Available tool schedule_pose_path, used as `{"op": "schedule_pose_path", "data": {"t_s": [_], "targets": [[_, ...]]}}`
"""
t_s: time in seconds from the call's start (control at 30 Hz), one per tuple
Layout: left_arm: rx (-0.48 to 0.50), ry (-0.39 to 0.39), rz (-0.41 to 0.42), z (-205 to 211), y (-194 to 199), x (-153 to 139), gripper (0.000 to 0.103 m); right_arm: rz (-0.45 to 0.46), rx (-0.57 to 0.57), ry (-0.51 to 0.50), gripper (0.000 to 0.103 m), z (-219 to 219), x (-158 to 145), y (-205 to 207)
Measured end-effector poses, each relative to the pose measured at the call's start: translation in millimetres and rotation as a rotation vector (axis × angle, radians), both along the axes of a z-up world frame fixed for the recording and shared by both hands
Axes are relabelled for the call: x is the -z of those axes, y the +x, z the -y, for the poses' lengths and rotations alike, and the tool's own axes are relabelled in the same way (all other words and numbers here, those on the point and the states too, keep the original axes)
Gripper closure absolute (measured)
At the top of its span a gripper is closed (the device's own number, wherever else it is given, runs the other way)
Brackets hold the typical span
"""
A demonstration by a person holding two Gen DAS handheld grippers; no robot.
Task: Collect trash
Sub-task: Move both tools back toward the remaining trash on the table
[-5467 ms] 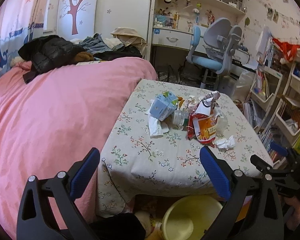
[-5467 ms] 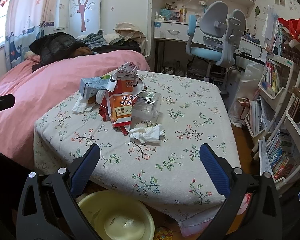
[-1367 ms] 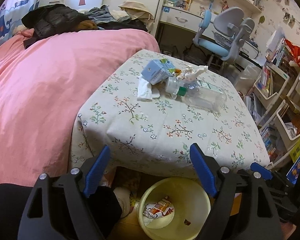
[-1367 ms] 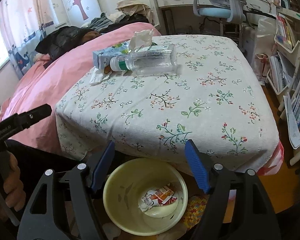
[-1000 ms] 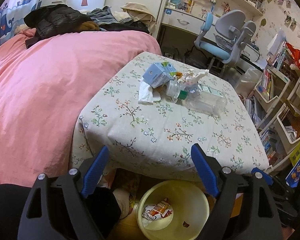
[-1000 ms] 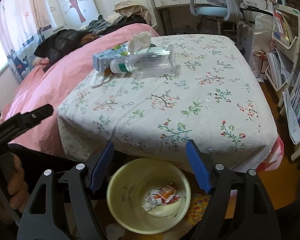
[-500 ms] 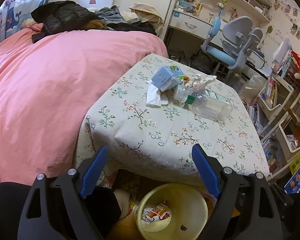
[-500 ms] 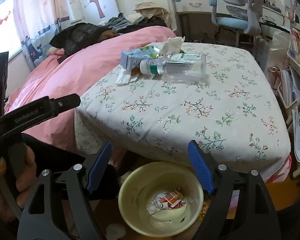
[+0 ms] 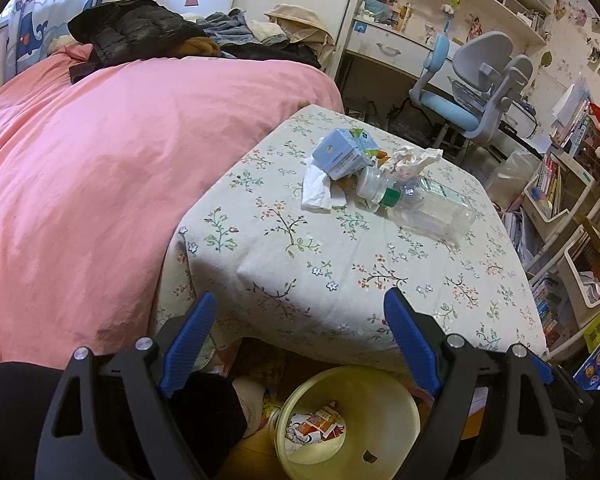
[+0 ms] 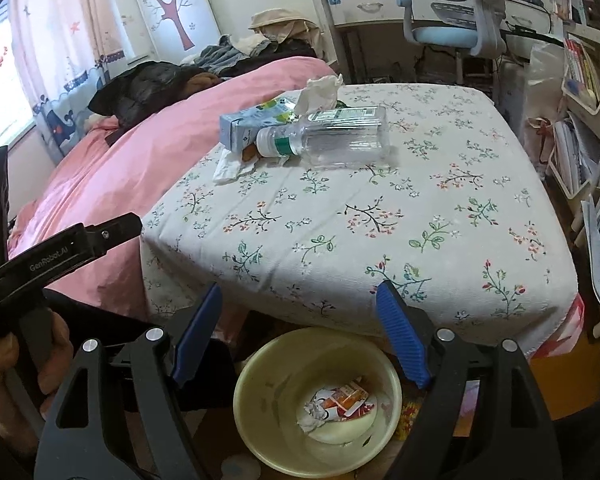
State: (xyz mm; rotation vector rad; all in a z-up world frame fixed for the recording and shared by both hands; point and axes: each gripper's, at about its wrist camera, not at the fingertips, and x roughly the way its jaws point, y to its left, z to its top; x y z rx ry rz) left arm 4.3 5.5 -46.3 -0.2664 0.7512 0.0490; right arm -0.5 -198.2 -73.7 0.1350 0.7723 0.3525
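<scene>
Both tools spread apart and empty, left tool, right tool, near bench front edge, bottle, carton and tissues well beyond toward far-left corner, bin directly below.

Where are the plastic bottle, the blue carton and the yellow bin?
plastic bottle (image 10: 342, 138), right wrist view, clear body.
blue carton (image 9: 342, 152), left wrist view, end face.
yellow bin (image 10: 260, 396), right wrist view, inner wall.

Both wrist views look down across the table and bin.

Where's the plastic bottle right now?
The bottle lies on its side on the far part of the table, cap toward the bed, against the blue carton.
</scene>
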Motion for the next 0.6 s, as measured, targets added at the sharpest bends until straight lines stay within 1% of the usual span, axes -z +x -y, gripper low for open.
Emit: {"op": "schedule_pose_path", "data": {"t_s": [0.6], "targets": [[-0.001, -0.008, -0.001, -2.2, -0.5, 0.9, 0.020, -0.012, -0.008, -0.028, 0.027, -3.6, 3.1, -0.3]]}}
